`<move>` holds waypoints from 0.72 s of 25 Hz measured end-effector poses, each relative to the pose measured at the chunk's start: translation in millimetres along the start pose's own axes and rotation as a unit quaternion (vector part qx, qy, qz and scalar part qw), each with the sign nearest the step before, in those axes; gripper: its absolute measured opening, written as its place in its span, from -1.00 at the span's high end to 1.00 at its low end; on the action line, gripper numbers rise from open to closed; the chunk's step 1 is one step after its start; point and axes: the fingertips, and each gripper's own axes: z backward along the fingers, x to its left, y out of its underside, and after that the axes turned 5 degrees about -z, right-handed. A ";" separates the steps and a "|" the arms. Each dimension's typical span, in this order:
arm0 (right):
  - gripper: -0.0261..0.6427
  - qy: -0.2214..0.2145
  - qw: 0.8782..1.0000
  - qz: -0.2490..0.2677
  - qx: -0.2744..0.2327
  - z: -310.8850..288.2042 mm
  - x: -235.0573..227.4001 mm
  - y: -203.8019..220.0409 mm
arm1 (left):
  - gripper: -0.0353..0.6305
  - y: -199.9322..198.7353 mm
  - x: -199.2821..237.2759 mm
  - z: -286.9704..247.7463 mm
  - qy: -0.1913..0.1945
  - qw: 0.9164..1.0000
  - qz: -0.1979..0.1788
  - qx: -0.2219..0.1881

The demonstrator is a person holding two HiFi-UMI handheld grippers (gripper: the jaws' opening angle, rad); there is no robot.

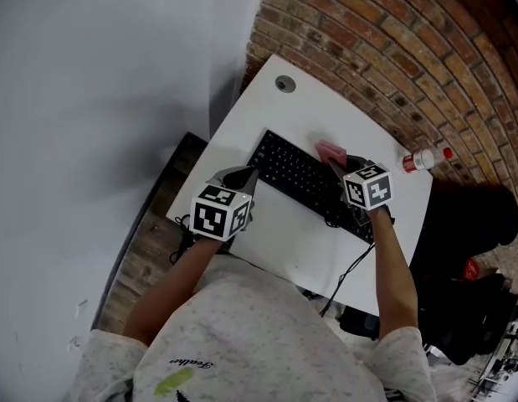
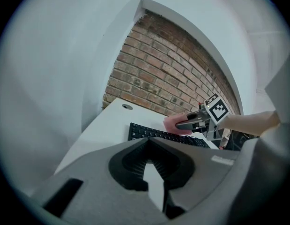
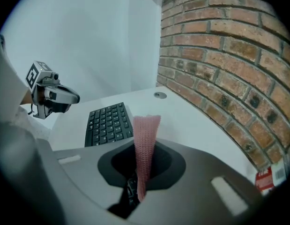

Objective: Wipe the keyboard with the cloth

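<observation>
Right hand-held gripper (image 3: 142, 170) was closed on the pink cloth (image 3: 146, 130). The cloth stood edge-on between the jaws as a narrow upright strip, with its long axis in line with the jaws and its free end past their tips. In the head view the cloth sat over the far edge of the keyboard (image 1: 300, 178), toward its right half; contact with the keys could not be confirmed.

Left hand-held gripper (image 2: 153, 172) had its jaws only narrowly apart, with nothing between them and bare table showing through the gap. It was positioned at the left end of the keyboard and pointed along it toward the right hand-held gripper.

The black keyboard lay flat on the white table (image 1: 284, 254). Its long axis ran diagonally from far left to near right, roughly parallel to the brick wall (image 1: 392, 48). A black cable (image 1: 352, 265) ran from its right end over the near table edge.

A round grommet (image 1: 284, 83) was set in the far part of the table. A small bottle (image 1: 420, 159) with a red cap lay on its side at the right edge, and its red-and-white label was too small to read. The marker cubes carried black-and-white square patterns only. Script print on the person's shirt (image 1: 242, 333) was not legible.
</observation>
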 end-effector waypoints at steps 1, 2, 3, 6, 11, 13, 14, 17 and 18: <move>0.84 -0.001 1.000 0.001 -0.001 -2.6 2.5 -3.3 | 0.91 -0.2 3.9 1.4 -0.002 1.000 0.001 -0.001; 0.84 -0.002 1.000 0.003 -0.001 -5.2 5.1 -6.1 | 0.91 -0.2 7.3 2.7 -0.004 1.000 0.002 -0.001; 0.84 -0.003 1.000 0.005 -0.001 -7.8 7.9 -8.7 | 0.91 -0.1 10.2 4.0 -0.005 1.000 0.003 -0.002; 0.84 -0.007 1.000 0.010 -0.001 -15.5 17.0 -16.8 | 0.91 1.2 16.3 7.0 -0.007 1.000 0.006 -0.003; 0.84 -0.012 1.000 0.025 -0.002 -29.2 32.8 -30.3 | 0.91 5.4 23.4 12.0 -0.007 1.000 0.010 -0.003; 0.84 -0.015 0.999 0.029 -0.002 -34.0 38.0 -36.1 | 0.91 5.2 27.4 15.1 -0.009 1.000 0.013 -0.005; 0.84 -0.016 0.999 0.031 -0.003 -36.1 40.0 -39.2 | 0.91 4.5 29.8 16.8 -0.011 1.000 0.013 -0.006; 0.84 -0.017 0.999 0.036 -0.004 -42.6 46.0 -46.7 | 0.91 3.5 36.8 21.7 -0.015 1.000 0.015 -0.009; 0.84 -0.017 0.999 0.037 -0.003 -45.1 48.0 -48.4 | 0.91 3.8 38.7 23.2 -0.016 1.000 0.016 -0.009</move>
